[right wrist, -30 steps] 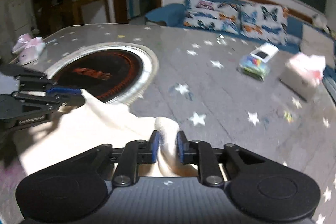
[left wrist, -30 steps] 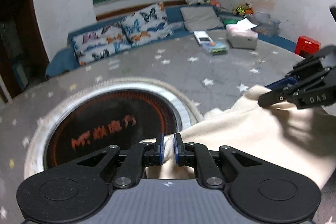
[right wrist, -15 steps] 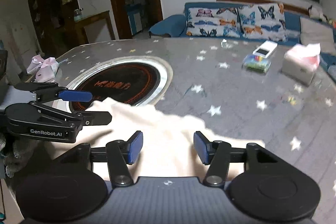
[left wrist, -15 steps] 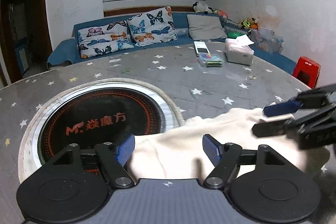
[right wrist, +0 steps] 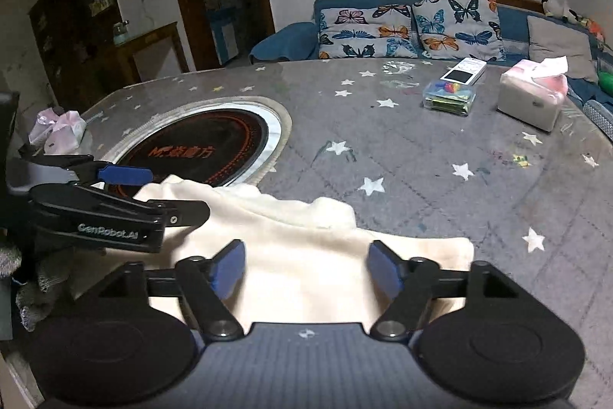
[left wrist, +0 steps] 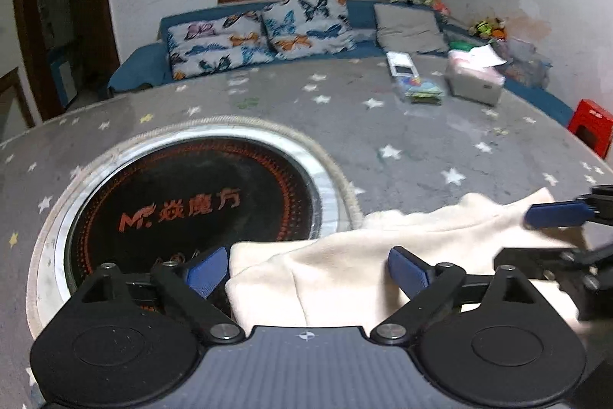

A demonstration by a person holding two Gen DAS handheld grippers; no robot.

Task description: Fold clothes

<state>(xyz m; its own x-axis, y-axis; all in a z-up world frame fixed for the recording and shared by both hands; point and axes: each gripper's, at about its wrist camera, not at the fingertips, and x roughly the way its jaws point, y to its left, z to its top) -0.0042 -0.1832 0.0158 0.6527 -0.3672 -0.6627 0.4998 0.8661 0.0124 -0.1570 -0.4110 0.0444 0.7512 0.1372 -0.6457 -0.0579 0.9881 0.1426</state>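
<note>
Left wrist view: the left gripper (left wrist: 306, 271) is released, its jaws opening, blue pads clear of the cream garment (left wrist: 345, 267) lying between them on the star-patterned table (left wrist: 383, 133). At three o'clock the right gripper (left wrist: 551, 236) hovers over the same cloth; in the right wrist view the right gripper (right wrist: 304, 265) is likewise released and opening, with the garment (right wrist: 306, 255) between its pads. At ten o'clock sits the round induction cooktop (left wrist: 191, 202). Farther off, at one o'clock, a tissue box (left wrist: 475, 83) rests; at twelve, butterfly cushions (left wrist: 260, 37).
</note>
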